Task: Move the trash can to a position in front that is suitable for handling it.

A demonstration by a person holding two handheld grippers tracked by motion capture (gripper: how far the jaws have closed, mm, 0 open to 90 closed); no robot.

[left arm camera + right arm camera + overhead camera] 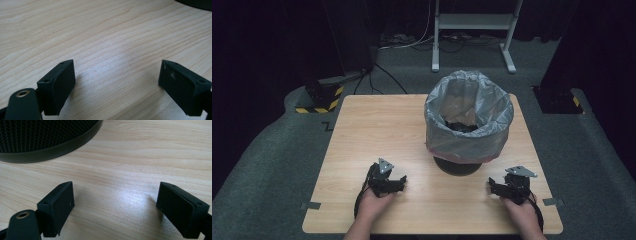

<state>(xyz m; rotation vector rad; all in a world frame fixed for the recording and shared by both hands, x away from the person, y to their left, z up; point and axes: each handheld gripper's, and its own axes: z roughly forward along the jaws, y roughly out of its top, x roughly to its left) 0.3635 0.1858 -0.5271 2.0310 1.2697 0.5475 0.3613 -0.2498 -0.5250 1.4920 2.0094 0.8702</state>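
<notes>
- Resting on the pale wood-grain counter [377,130], both grippers sit near its near edge: the left gripper [398,181] toward the near left corner, the right gripper [493,186] toward the near right corner.
- Jaws of both stand wide apart with nothing between them; both gripper views show bare wood in the gap.
- The black mesh waste bin lined with a grey plastic bag [468,120] stands upright right of the counter's centre, nearer the far edge, between the two grippers and apart from both. Its dark round base [50,142] lies just ahead of the right gripper.
- The liner's rim is folded over the bin's top edge; some dark content lies inside, unidentifiable.
- Judgement: the work in hand looks to be the bag. Each gripper should approach an opposite side of the folded rim, pinch film only, and lift evenly.
- Risk: an uneven pull may tip the light bin or tear the thin film.
</notes>
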